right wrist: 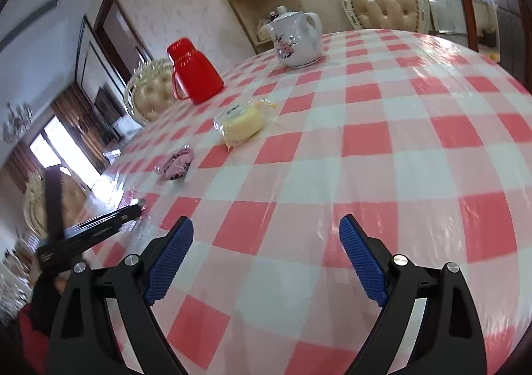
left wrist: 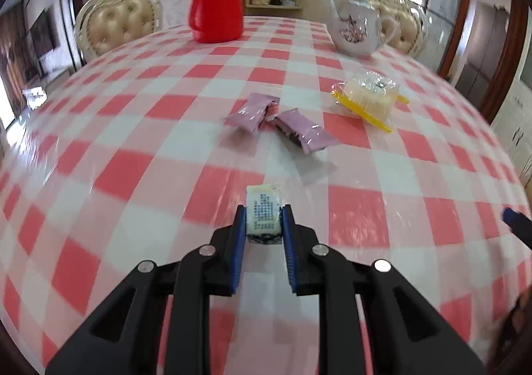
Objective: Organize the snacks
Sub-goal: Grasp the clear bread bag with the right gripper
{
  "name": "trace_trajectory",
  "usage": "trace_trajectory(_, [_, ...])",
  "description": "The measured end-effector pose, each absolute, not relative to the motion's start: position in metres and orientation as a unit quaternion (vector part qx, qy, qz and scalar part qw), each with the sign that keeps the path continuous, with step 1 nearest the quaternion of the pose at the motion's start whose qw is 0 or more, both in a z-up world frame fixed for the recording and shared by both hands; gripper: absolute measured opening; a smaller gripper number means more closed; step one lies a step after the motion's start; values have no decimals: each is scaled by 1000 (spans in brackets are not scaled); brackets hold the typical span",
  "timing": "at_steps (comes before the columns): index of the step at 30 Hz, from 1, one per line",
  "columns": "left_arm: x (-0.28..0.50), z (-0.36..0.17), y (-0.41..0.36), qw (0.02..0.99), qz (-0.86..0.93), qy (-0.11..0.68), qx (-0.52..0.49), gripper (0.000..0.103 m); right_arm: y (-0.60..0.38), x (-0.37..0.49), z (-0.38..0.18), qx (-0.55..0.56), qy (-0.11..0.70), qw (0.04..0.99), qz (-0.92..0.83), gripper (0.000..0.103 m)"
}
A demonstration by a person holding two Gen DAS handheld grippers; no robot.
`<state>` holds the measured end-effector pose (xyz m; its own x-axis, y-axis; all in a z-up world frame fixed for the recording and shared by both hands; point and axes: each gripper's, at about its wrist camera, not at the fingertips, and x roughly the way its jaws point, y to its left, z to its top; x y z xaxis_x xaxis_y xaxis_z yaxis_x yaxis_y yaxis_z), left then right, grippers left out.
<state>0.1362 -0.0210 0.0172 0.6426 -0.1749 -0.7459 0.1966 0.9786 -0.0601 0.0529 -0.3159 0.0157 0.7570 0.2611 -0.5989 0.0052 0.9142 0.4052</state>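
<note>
Here, left gripper (left wrist: 263, 216) clamps wrapped candy (left wrist: 262, 213)

Table (left wrist: 133, 182) carries a glossy red-and-white checked cover (right wrist: 365, 135). At the far edge, toward the left corner: red flask (left wrist: 216, 0), upright. At the far edge, toward the right corner: white teapot (left wrist: 357, 27) with floral print, upright. Nearer the middle, two purple snack packets (left wrist: 276, 120) lie flat, ends touching or nearly so. Just beside them, toward the right edge: clear-wrapped pale yellow cake (left wrist: 369, 93) with yellow seams, lying flat, apart from the packets. Teapot and flask stand well apart from each other.
</note>
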Motion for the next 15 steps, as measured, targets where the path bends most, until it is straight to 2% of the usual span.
trace_trajectory(8, [128, 30, -7, 921, -122, 369, -30, 21, -271, 152, 39, 118, 354, 926, 53, 87])
trace_trajectory(15, [145, 12, 17, 900, -130, 404, -99, 21, -249, 253, 68, 55, 336, 937, 78, 87])
